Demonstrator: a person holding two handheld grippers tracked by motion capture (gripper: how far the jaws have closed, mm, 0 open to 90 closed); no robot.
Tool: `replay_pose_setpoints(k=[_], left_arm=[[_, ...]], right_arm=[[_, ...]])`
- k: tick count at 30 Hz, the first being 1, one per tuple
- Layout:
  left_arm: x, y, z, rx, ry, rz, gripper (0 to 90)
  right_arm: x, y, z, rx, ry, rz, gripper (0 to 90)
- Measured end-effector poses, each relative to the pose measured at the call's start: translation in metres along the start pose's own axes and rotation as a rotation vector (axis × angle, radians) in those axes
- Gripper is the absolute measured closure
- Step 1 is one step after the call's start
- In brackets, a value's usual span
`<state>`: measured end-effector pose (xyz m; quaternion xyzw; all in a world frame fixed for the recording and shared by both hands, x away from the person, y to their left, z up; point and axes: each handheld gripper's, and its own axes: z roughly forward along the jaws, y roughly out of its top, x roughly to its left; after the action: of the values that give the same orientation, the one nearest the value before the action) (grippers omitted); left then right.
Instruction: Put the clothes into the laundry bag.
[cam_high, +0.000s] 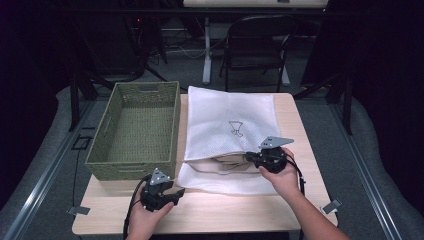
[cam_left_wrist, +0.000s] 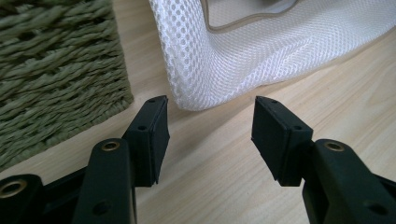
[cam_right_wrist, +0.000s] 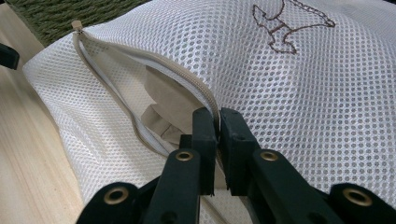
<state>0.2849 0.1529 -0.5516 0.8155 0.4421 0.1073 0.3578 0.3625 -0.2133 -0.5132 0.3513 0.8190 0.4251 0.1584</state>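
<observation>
Dim, dark-edged high view with lit table (cam_high: 300, 120); bright, sharp close-ups, soft shadows, no glare.

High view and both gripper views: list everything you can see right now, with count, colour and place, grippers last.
Mesh laundry bag: one, white, brown emblem, on the table right of the basket; zip mouth open.
Folded cloth: one, beige, inside the bag's mouth.
Woven basket: one, olive green, on the table's left half.
Table: one, light wood.
Folding chair: one, black, beyond the table.
Left gripper: black, jaws open, nothing between them, near the bag's corner.
Right gripper: black, shut on the bag's upper zip edge.
</observation>
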Motion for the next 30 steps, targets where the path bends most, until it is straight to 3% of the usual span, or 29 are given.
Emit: replay_pose_setpoints(k=[4, 9, 11, 19, 25, 30], left_arm=[[-0.001, 0.004, 0.011, 0.015, -0.013, -0.015, 46.7], [-0.001, 0.011, 0.022, 0.035, 0.012, 0.030, 46.7], [-0.001, 0.014, 0.025, 0.036, 0.007, 0.024, 46.8], [0.001, 0.027, 0.037, 0.005, -0.001, 0.009, 48.6], [0.003, 0.028, 0.040, -0.006, 0.006, 0.009, 62.8], [0.005, 0.025, 0.040, -0.014, 0.016, 0.009, 68.1]], right_arm=[[0.000, -0.001, 0.000, -0.004, 0.001, 0.002, 84.9], [0.000, -0.003, 0.001, -0.006, 0.004, 0.006, 84.9], [0.000, -0.004, 0.002, -0.003, 0.007, 0.005, 84.8], [0.001, -0.007, 0.004, -0.011, 0.006, 0.013, 84.5], [0.002, -0.006, 0.003, -0.014, 0.010, 0.010, 81.6], [0.004, -0.005, 0.000, -0.025, 0.015, 0.019, 77.5]])
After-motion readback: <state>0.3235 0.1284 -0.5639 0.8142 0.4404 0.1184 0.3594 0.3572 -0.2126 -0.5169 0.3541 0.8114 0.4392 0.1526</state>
